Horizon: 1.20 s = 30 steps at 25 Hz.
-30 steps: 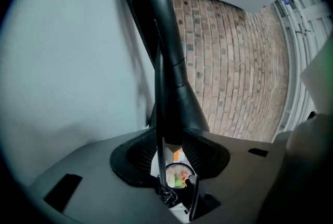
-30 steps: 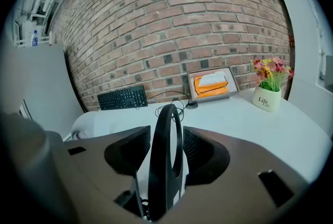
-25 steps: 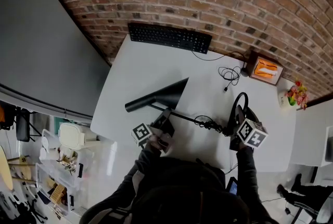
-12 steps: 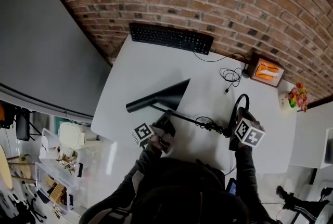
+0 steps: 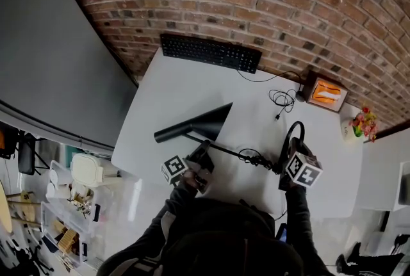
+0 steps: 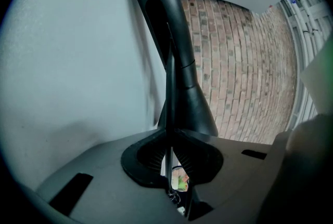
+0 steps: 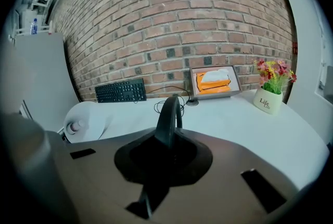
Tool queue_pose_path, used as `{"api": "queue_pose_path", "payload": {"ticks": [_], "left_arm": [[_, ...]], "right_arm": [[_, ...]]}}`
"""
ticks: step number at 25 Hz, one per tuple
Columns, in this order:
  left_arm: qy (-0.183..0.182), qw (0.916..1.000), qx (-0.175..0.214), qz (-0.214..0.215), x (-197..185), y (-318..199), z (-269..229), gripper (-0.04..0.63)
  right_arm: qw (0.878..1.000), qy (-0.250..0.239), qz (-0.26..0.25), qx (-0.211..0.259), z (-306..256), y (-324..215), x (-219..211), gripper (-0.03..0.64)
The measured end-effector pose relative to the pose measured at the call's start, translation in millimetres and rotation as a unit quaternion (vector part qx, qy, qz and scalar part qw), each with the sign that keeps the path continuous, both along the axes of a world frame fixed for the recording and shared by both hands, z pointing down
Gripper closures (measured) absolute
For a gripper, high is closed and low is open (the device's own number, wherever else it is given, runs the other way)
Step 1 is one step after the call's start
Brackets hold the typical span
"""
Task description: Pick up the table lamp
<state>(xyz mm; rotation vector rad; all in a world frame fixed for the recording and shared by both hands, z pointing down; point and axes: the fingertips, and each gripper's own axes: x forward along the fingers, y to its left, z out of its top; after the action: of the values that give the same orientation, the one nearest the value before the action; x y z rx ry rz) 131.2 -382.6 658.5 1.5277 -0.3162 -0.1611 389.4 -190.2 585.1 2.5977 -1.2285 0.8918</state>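
The left gripper [image 5: 205, 154] is clamping the stem [image 6: 168, 114] of the table lamp [image 5: 200, 123], and the right gripper [image 5: 286, 164] is gripping its ring base [image 7: 167, 111]. The lamp is lying on the table [image 5: 186, 79], spanning between both jaws. An uneven lift risks the slim stem rotating or slipping through the left jaws.

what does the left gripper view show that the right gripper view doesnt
Only the left gripper view: the black outside of the lamp shade and the thin rod, clamped in the left gripper. Only the right gripper view: the keyboard, the orange framed picture, and the lamp's ring base, clamped in the right gripper. Both: the brick wall and the white table.
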Motion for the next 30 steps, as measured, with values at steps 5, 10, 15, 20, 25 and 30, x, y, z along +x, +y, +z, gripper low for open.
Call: {"api": "queue_pose_path", "payload": {"ticks": [5,10,15,20,25,30], "left_arm": [[0.011,0.9998,0.016,0.003,-3,-2,-9,0.557],[0.025,0.999,0.034,0.011,1,-9,-25,0.557],[0.066,0.9969,0.042,0.009,11,-14,-58,0.558],[0.084,0.9949,0.055,0.014,25,-25,-97,0.56],[0.107,0.9896,0.094,0.022,40,-39,-146,0.56],[0.123,0.9856,0.114,0.02,47,-48,-181,0.56]], "right_arm": [[1.0,-0.009,0.003,0.006,-1,1,-4,0.595],[1.0,0.012,0.009,0.025,-20,0,-5,0.595],[0.997,0.05,-0.005,0.052,-61,-9,-1,0.595],[0.993,0.086,-0.014,0.083,-109,-19,9,0.595],[0.989,0.097,-0.014,0.115,-149,-28,22,0.595],[0.983,0.115,-0.022,0.143,-184,-37,28,0.595]]}}
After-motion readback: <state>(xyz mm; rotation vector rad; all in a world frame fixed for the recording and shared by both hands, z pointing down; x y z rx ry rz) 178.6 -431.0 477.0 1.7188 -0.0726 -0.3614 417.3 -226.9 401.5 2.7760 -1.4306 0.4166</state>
